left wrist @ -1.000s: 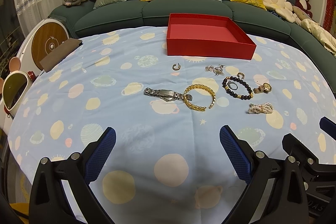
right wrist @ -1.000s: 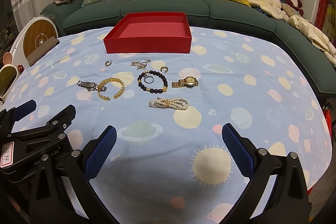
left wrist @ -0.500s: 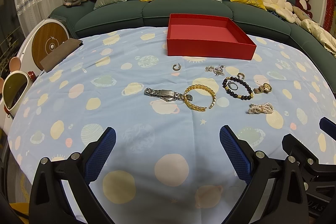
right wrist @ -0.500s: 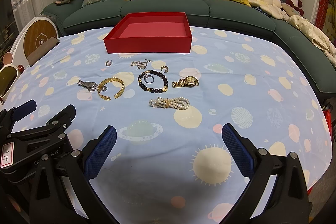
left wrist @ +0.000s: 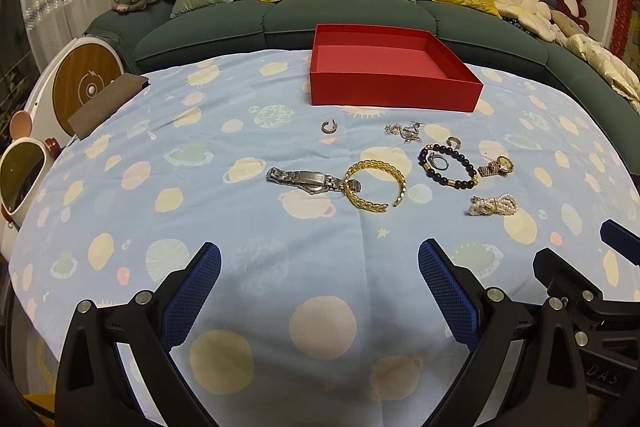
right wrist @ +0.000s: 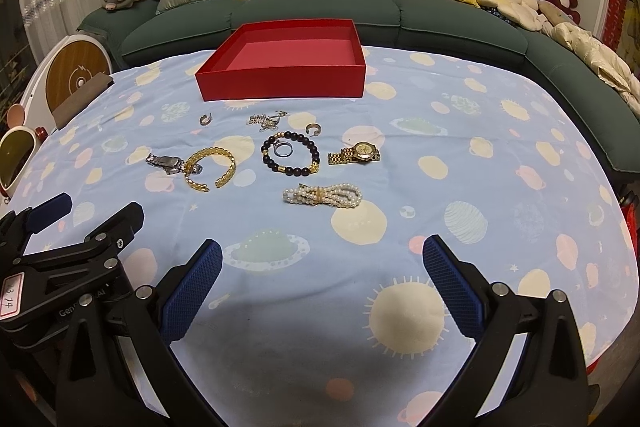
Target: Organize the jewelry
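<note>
Left wrist view: left gripper (left wrist: 319, 287) low at 6 o'clock, fingers spread wide, gripping nothing. Silver watch (left wrist: 306, 181) at centre, touching gold cuff bracelet (left wrist: 374, 185) just toward 3 o'clock. Dark bead bracelet (left wrist: 448, 165) with small ring (left wrist: 438, 162) inside it, gold watch (left wrist: 496, 166) and pearl bracelet (left wrist: 494, 205) farther toward 3 o'clock. Open ring (left wrist: 330, 127) and tangled chain (left wrist: 404, 131) toward 12 o'clock, red box (left wrist: 394, 93) beyond, bare inside. Right wrist view: right gripper (right wrist: 322, 283) likewise low at 6 o'clock, fingers (right wrist: 450, 283) wide apart, nothing between them; pearl bracelet (right wrist: 322, 195) nearest, straight toward 12 o'clock, red box (right wrist: 284, 83) past the scatter toward 11 o'clock on the planet-print cloth (right wrist: 500, 167). Nothing boxed yet, seemingly the start of the first pick. Best done by descending over the pearls across the gold clasp, pinching the whole bundle without catching cloth, lifting clear before carrying to the box.
</note>
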The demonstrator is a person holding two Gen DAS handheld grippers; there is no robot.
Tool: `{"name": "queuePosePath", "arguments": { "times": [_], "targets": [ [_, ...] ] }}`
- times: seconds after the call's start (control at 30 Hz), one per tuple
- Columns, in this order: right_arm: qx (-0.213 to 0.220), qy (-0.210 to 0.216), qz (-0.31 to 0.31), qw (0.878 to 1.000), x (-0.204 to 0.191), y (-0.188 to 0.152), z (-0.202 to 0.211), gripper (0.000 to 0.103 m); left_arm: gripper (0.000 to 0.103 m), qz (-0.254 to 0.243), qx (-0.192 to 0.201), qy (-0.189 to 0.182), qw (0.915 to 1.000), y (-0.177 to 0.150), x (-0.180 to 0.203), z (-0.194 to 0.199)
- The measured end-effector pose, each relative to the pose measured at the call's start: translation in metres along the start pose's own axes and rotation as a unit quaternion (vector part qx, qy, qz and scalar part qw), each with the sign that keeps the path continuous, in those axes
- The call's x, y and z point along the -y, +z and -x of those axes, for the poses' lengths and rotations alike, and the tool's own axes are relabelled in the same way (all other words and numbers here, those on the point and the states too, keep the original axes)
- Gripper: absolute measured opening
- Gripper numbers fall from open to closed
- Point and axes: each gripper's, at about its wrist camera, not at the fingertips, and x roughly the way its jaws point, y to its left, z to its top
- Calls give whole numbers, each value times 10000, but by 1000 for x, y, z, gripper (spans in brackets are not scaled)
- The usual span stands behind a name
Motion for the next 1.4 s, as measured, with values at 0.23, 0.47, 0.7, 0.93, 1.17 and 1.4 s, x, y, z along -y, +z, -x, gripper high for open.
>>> {"name": "queuePosePath", "arguments": {
  "times": [0.23,0.47,0.7,0.93,1.17,1.4],
  "targets": [
    [68,248,343,9991,8,10,-22,97,96,87,-257,-222,9994,3,-14,-26],
    [-105,406,797,9959,11,22,-64,88,96,368,-468,-211,9980,3,-37,-55],
    [-482,622,843,9933,9,32,-98,81,96,589,-563,-285,9963,10,-51,-75],
    [-694,756,893,9907,9,33,-114,77,96,676,-582,-645,9939,15,-51,-79],
    [-694,778,885,9906,11,29,-107,64,96,684,-582,-879,9921,24,-36,-80],
    [-743,785,762,9912,13,24,-100,61,96,542,-627,-921,9923,29,-7,-88]
  ]
}}
